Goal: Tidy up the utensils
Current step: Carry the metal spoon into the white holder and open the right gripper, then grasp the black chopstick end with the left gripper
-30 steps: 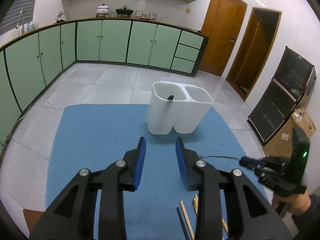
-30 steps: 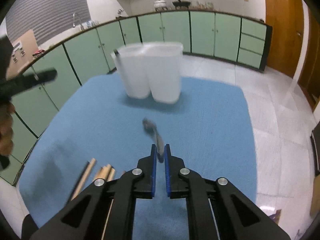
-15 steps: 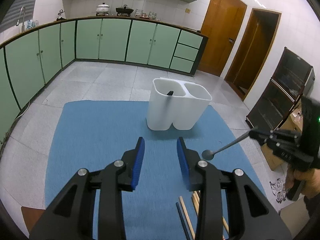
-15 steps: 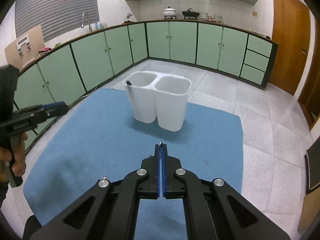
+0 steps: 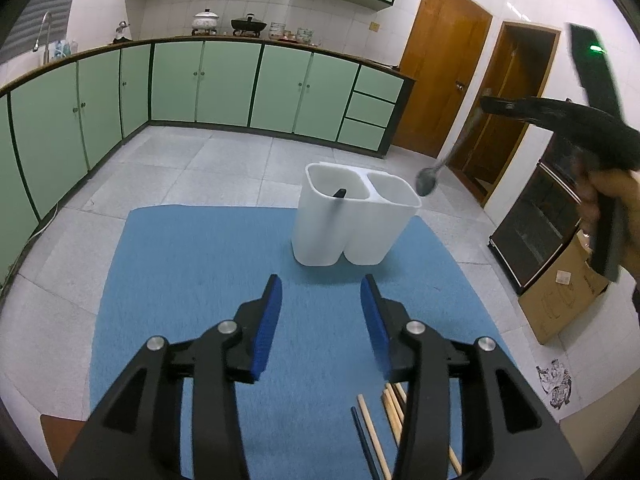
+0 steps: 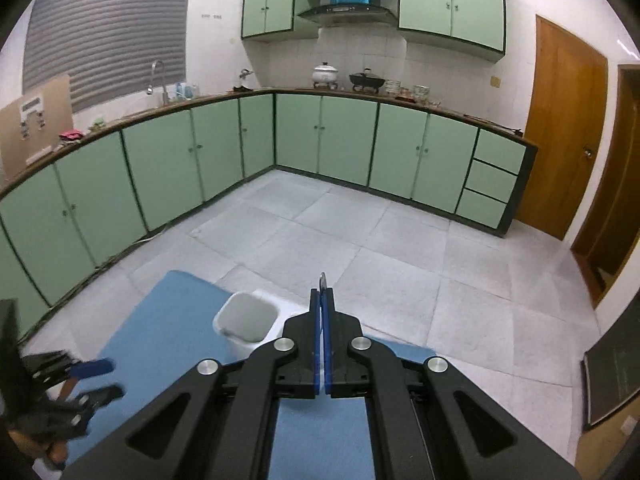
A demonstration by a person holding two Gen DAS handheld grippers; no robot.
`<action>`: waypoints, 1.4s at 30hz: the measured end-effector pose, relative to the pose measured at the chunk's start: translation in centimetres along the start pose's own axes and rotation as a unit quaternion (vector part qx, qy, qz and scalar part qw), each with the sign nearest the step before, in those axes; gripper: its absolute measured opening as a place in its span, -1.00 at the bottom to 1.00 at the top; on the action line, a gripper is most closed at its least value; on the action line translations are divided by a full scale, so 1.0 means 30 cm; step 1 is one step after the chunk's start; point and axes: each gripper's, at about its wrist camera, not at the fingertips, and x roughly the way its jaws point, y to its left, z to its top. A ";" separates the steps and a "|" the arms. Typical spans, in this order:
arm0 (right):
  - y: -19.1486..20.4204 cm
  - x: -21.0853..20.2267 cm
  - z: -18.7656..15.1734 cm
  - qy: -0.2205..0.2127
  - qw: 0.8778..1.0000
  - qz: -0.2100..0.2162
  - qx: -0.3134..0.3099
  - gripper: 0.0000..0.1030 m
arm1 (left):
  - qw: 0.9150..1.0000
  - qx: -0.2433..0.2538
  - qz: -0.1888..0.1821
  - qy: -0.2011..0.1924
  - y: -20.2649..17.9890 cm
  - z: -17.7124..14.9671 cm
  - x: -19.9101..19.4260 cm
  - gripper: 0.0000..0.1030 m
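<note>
Spoon (image 5: 427,180) pinched by its handle in my right fingers (image 6: 322,312), dangling bowl-down above the white holder (image 5: 354,220); left fingers (image 5: 320,320) gape empty. Swinging, it may clip the rim and miss.

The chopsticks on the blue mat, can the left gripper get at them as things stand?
Probably yes. The left gripper is open and holds nothing, and the chopsticks lie bare on the blue mat just under its right finger, nothing covering them.
</note>
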 end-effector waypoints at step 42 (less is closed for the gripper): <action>0.351 -0.687 -1.337 0.021 0.995 0.042 0.090 -0.33 | 0.992 0.081 0.089 0.039 -0.377 -0.954 -0.512 0.46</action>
